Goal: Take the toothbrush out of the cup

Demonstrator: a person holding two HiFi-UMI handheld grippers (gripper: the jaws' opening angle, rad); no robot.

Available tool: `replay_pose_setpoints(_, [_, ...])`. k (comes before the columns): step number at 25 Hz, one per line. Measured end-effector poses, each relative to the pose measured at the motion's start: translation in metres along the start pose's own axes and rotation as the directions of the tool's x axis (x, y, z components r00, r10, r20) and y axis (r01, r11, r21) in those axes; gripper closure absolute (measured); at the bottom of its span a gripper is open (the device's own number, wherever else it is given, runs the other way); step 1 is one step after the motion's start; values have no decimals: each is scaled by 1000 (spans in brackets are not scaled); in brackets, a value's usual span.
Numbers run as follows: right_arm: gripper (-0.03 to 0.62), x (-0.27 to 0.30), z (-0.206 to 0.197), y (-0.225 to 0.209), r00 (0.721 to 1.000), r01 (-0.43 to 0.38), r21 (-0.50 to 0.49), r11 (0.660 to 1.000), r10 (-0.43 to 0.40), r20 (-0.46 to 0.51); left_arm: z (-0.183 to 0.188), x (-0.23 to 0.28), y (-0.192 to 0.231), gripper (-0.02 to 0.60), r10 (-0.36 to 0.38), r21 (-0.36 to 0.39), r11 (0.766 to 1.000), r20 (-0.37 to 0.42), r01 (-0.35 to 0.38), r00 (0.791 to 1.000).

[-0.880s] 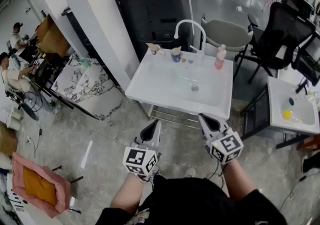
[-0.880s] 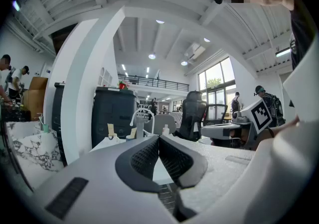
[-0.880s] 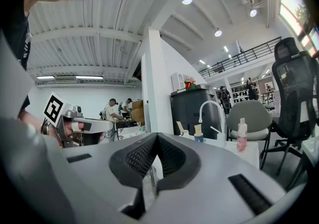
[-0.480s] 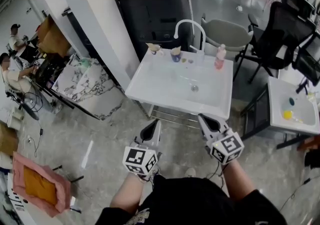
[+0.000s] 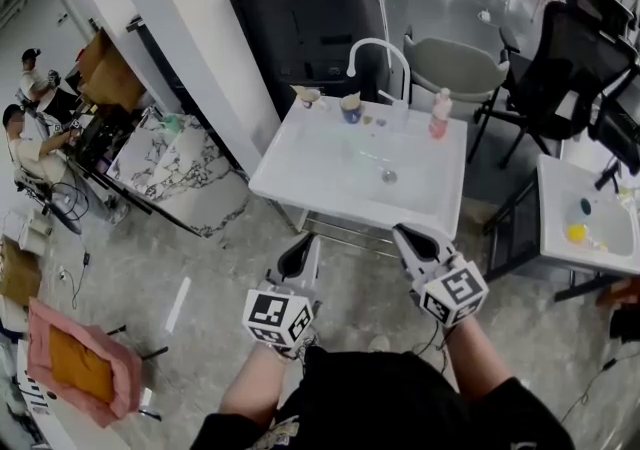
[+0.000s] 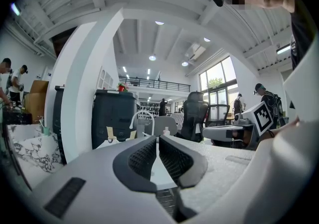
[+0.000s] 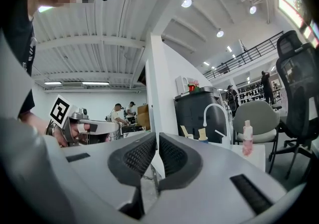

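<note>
Nothing of the task is done yet: the left hand-held gripper (image 5: 298, 258) and the right hand-held gripper (image 5: 412, 238) are both clenched on nothing and held level, well short of the washbasin (image 5: 300, 178). A pale cup (image 5: 309, 96) and a blue cup (image 5: 352, 109) stand on its back rim by the faucet (image 5: 378, 50). The toothbrush is too small to make out, so the reach, grasp and lift all remain.

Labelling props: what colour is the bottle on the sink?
The bottle is pink; the head view shows it best.
</note>
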State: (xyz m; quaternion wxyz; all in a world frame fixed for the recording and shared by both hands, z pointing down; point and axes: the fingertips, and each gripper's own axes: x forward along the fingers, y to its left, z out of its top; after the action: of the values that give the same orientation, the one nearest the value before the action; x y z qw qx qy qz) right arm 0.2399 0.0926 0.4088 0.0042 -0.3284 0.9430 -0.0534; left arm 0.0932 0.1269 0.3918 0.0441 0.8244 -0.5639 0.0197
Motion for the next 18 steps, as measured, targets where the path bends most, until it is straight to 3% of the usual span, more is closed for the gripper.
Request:
replay_pose_setpoints(3, [491,0,2,-6,1000,-25,-6,1000,25,6,3,7,-1,551,27,2,1000,13,-27,1000])
replay_pose_setpoints(5, [435,1,6,-10,999,-30,-21,999,30,14,7,11,1,383,49,9,999,21,-49,999])
replay_pose_setpoints(6, [406,2,9,-13,999,-28,-29,999,29,21,9,13,2,368,57,16,998,24,-58,998])
replay_pose_setpoints(18, [379,26,17,-35,998,-29,-55,998,33,55,18,39,23,359,66,24,997,48,-68,997])
